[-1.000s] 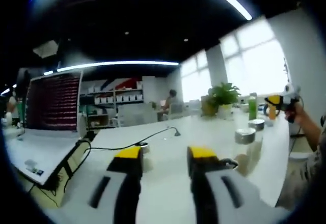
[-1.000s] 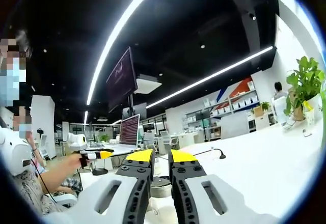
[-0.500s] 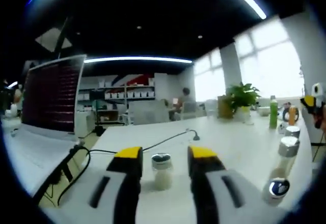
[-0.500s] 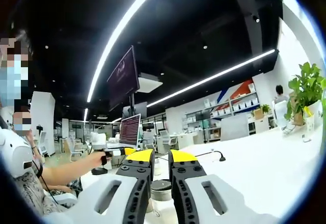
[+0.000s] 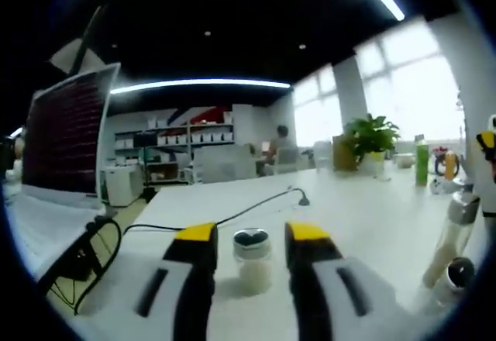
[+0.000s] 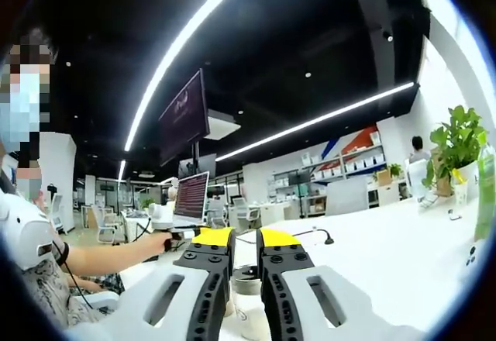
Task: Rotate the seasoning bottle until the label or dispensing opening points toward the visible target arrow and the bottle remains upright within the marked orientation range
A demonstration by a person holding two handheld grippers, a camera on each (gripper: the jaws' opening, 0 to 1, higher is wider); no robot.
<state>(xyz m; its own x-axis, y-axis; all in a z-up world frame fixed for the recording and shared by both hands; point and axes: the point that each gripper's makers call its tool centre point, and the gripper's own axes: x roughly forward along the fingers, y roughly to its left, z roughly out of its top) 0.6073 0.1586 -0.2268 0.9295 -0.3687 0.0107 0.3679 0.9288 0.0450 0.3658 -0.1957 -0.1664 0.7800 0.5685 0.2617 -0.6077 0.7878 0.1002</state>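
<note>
The small white, dark-capped seasoning bottle (image 5: 252, 260) stood upright on the white table (image 5: 372, 225) between the spread jaws of the left gripper (image 5: 249, 242), at six o'clock, where an off-centre squeeze could have tipped it.

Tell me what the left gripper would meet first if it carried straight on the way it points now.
The small seasoning bottle. It stands upright on the white table, between the left gripper's open yellow-tipped jaws and apparently just ahead of them, so it would likely slide in between them. Depth is hard to judge through the fisheye.
</note>
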